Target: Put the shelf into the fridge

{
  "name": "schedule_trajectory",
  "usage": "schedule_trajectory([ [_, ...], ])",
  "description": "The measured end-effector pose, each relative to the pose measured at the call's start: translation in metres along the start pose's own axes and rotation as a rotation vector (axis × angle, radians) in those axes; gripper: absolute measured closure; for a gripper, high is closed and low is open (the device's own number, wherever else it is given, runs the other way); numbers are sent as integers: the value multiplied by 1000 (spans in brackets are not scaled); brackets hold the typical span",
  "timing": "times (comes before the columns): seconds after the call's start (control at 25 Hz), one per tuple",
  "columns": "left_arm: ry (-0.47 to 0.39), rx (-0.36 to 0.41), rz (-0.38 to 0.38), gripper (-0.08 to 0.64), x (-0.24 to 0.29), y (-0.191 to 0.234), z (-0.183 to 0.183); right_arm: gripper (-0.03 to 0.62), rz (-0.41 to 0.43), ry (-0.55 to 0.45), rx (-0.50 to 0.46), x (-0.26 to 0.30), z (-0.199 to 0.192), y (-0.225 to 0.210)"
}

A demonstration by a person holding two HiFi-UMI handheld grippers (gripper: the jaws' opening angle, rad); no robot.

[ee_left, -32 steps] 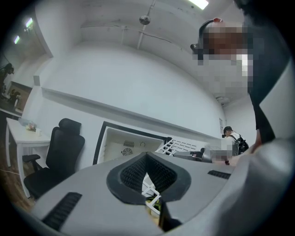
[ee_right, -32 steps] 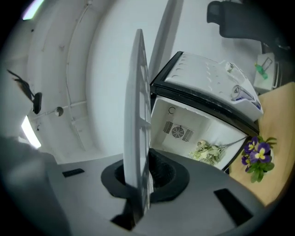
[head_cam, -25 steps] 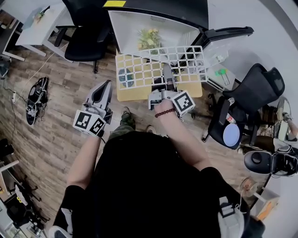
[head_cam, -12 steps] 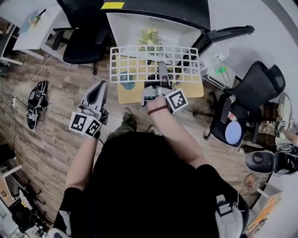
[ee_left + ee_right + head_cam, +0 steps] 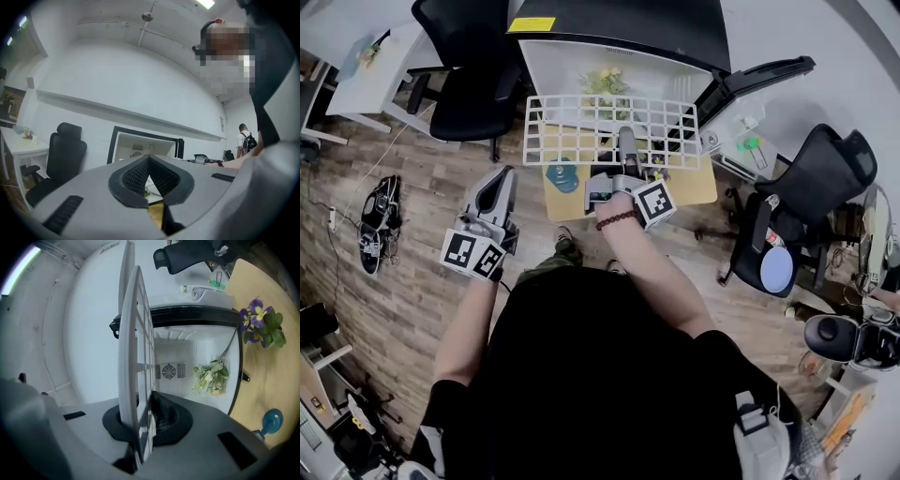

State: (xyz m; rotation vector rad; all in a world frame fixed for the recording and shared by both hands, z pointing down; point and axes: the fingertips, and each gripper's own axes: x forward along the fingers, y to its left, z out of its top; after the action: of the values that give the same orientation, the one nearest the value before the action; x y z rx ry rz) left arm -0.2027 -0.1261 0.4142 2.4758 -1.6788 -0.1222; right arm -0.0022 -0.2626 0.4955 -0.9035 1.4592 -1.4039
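Observation:
In the head view the white grid shelf (image 5: 609, 131) is held flat in front of the open fridge (image 5: 581, 66), its far edge at the fridge's mouth. My right gripper (image 5: 626, 141) is shut on the shelf's near edge. The right gripper view has the shelf (image 5: 135, 352) edge-on between the jaws of the right gripper (image 5: 143, 413), with the white fridge interior (image 5: 176, 357) behind it. A bunch of pale flowers (image 5: 211, 376) lies inside the fridge. My left gripper (image 5: 506, 178) hangs left of the shelf, apart from it, shut on nothing.
A yellow wooden table (image 5: 698, 185) stands under the shelf with a blue glass (image 5: 562, 175) and purple flowers (image 5: 262, 324) on it. The fridge door (image 5: 759, 70) stands open at the right. Black office chairs stand left (image 5: 473, 94) and right (image 5: 811, 187).
The right gripper has carried the shelf forward and up, from above the table to the fridge's opening. The left gripper has stayed about where it was.

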Motion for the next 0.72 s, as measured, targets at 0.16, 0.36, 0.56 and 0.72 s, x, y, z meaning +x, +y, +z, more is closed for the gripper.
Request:
schedule_trajectory([
  [0.16,4,-2,-18,541,4,9,0,548,1,-39,15,7,2,-4],
  [0.36,9,-8,-53,541,11,17,0,548,-7,-78,13,15,3,-8],
  [0.56,11,-12,-81,541,14,23,1,549,-1,-105,30,22,-1,-12],
  [0.72,15,-20,-98,541,17,29,-3,548,3,-118,24,24,-4,-11],
])
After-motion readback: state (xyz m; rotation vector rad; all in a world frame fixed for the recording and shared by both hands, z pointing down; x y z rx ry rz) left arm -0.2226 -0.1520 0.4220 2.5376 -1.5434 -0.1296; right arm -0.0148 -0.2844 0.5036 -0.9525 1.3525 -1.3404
